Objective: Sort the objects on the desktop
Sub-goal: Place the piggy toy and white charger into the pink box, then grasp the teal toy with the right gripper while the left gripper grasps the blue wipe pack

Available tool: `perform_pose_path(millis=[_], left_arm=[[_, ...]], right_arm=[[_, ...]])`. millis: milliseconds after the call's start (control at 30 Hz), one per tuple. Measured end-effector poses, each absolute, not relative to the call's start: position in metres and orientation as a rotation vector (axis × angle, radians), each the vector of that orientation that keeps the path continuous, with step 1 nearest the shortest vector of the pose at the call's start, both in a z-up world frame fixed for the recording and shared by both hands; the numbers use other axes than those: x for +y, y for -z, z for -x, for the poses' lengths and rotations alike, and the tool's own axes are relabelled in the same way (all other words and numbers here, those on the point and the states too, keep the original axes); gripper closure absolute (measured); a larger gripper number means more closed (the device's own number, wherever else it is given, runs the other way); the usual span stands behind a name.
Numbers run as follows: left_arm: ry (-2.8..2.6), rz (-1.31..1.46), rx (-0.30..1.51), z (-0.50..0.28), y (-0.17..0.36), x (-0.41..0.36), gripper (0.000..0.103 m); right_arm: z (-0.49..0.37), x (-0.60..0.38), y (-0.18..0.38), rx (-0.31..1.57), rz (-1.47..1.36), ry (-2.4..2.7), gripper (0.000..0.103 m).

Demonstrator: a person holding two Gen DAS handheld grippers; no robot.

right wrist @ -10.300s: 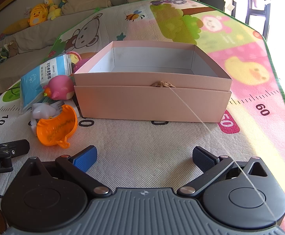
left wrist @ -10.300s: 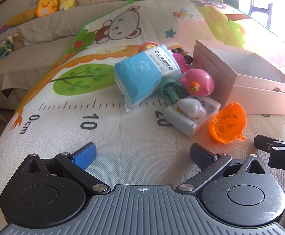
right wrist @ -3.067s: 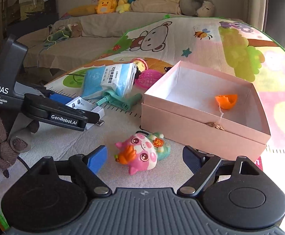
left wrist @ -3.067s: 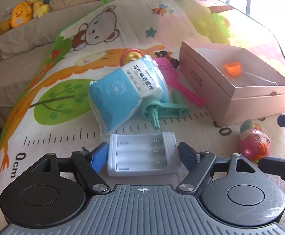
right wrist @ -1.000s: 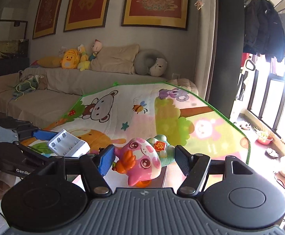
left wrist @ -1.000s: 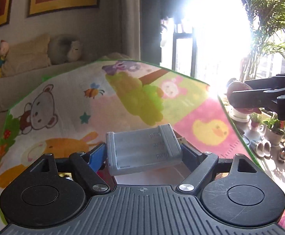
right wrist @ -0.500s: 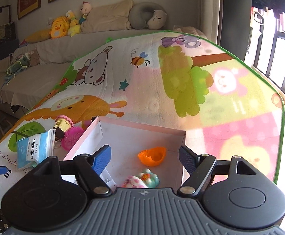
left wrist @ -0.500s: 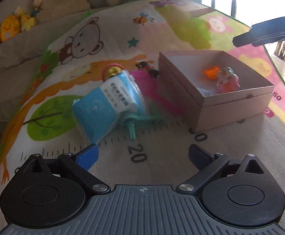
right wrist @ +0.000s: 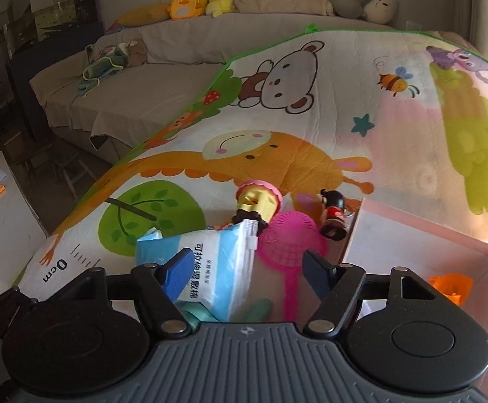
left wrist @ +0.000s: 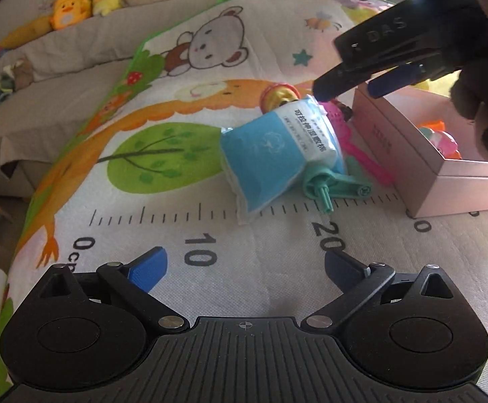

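Observation:
A blue and white tissue pack (left wrist: 279, 154) lies mid-mat, partly over a teal roller toy (left wrist: 331, 186) and a pink scoop (left wrist: 361, 154). A pink and gold toy (left wrist: 279, 95) sits behind it. The pink box (left wrist: 422, 168) at right holds an orange piece (right wrist: 450, 287) and a pink pig toy (left wrist: 443, 139). My left gripper (left wrist: 245, 265) is open and empty, low over the mat in front of the pack. My right gripper (right wrist: 245, 268) is open, hovering above the tissue pack (right wrist: 217, 268), pink scoop (right wrist: 291, 238) and a small red doll (right wrist: 333, 215); it shows in the left wrist view (left wrist: 354, 80).
The cartoon play mat (left wrist: 177, 201) with a printed ruler covers the table. A beige sofa (right wrist: 163, 63) with plush toys stands behind it. The mat's left edge drops off near a chair (right wrist: 59, 164).
My right gripper has moved from over the box leftward to above the tissue pack. My left gripper has shifted slightly closer to the mat and stays open.

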State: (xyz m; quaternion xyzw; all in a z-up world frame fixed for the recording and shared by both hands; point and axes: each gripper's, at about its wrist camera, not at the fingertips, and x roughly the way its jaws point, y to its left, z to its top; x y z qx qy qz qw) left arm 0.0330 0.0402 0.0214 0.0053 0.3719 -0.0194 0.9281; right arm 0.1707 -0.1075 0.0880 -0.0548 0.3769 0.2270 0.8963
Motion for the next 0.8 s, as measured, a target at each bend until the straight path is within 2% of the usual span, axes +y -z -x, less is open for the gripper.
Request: perform_pose_path(millis=[200,300,367,567,733,800], left_arm=[[0.051,-0.007,0.742,-0.026,-0.022,0.052,0.000],[0.071,-0.005,0.729,-0.019,-0.021,0.058,0.000],[0.081,0.002,0.725,-0.015,-0.020,0.060,0.000],[0.088,0.034,0.725,-0.014,-0.016,0.062,0.000],[0.081,0.018,0.728,-0.014,-0.017,0.061,0.000],[0.073,0.014,0.726,-0.013,-0.019,0.062,0.000]], right_arm=[[-0.198,-0.068,-0.061,0.874,0.056,-0.511,0.031],[-0.187,-0.053,-0.061,0.974,0.023,-0.753,0.034],[-0.170,-0.053,-0.068,0.954,0.015,-0.809,0.034],[-0.142,-0.064,-0.067,0.857,0.211,-0.531,0.034],[-0.142,-0.075,-0.049,0.887,0.217,-0.518,0.048],[-0.141,-0.074,-0.041,0.883,0.228,-0.525,0.065]])
